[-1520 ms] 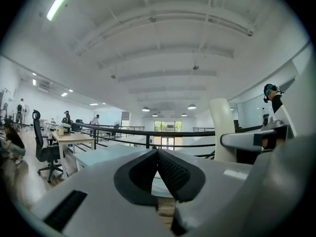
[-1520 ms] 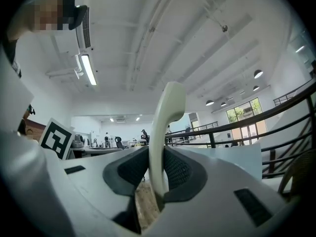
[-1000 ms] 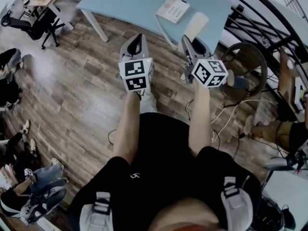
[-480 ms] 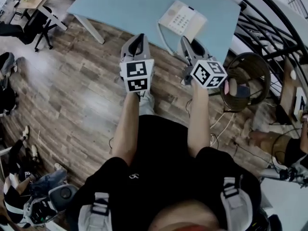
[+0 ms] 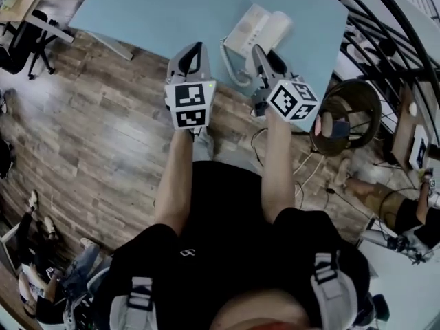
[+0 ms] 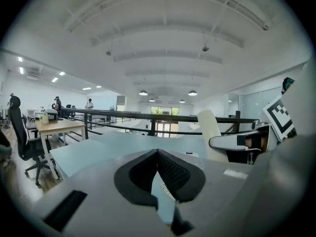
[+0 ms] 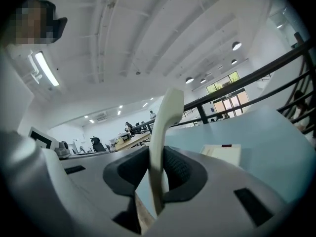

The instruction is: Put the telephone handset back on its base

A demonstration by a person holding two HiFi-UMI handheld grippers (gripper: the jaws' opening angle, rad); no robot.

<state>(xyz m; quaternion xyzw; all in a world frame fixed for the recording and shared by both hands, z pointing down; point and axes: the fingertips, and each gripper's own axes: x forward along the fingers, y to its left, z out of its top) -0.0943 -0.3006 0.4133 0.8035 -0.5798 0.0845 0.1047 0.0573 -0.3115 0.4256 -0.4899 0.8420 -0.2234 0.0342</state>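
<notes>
The white telephone base (image 5: 240,29) lies on the light blue table (image 5: 158,12), and it also shows flat ahead in the right gripper view (image 7: 222,154). My right gripper (image 5: 260,51) is shut on the white handset (image 5: 278,27), which stands up between its pads (image 7: 165,127) just right of the base. A coiled cord (image 5: 230,64) hangs at the table's near edge. My left gripper (image 5: 197,47) hovers over that edge, left of the base, shut with nothing in it (image 6: 158,152). The left gripper view catches the handset (image 6: 210,127) off to its right.
A round wicker chair (image 5: 347,112) stands right of the table beside a dark railing (image 5: 385,40). Cables (image 5: 309,163) trail over the wood floor. An office chair and desk (image 5: 27,26) stand at the far left. More people sit at the lower left.
Both grippers have travelled forward from above the floor to the table's near edge. The handset, still gripped, now stands close beside the base.
</notes>
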